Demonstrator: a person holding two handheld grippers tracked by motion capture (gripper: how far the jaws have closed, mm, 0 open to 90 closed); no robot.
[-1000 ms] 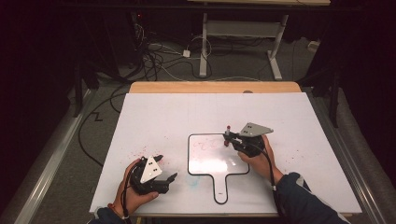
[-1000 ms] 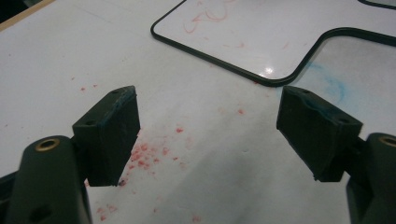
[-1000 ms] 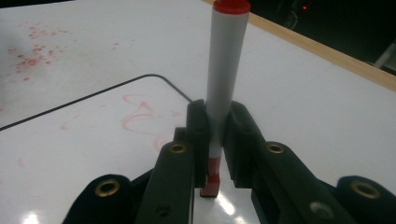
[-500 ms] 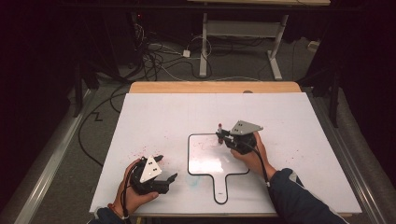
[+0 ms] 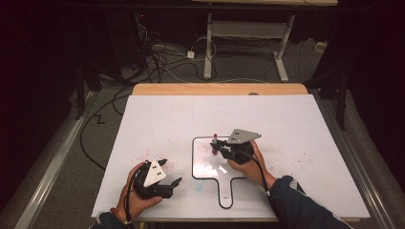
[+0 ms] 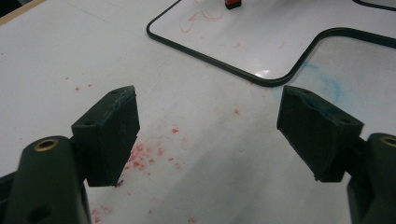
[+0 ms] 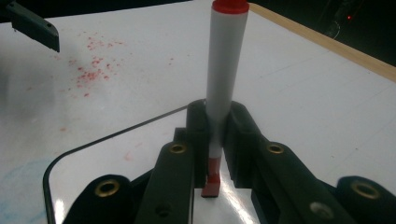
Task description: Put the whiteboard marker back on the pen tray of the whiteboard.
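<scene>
While held upright between the closed jaws of the right gripper point(image 5: 223, 148), red marker point(image 7: 223, 79) stands with its red tip down on the small whiteboard point(image 5: 205, 164). White barrel, red cap end on top, clamped near the lower end, jaws pressing from both sides in the right gripper view. Tip touching the board surface, seen below the jaws in that view; contact point near the board's upper part in the high view. Right hand point(image 5: 248, 160) wrapped around the gripper body, dark sleeve entering from the bottom right.

Whiteboard: paddle-shaped, black rim, short handle pointing toward the person, lying flat near the middle of the white tabletop point(image 5: 286, 119). Faint red scribble point(image 6: 205, 16) on the board near the marker tip, visible in the left gripper view. Pale blue smear point(image 6: 322, 79) on the tabletop just outside the board's rim, beside the handle.

Left gripper point(image 5: 168, 174) resting low over the tabletop, well apart from the board's left edge, held in the left hand point(image 5: 136, 191). Jaws wide open, nothing between them; bare tabletop in the gap. Red specks point(image 6: 149, 154) scattered on the tabletop beneath and ahead of the left jaws.

Wooden edge strip point(image 5: 219, 89) along the far side of the tabletop.
</scene>
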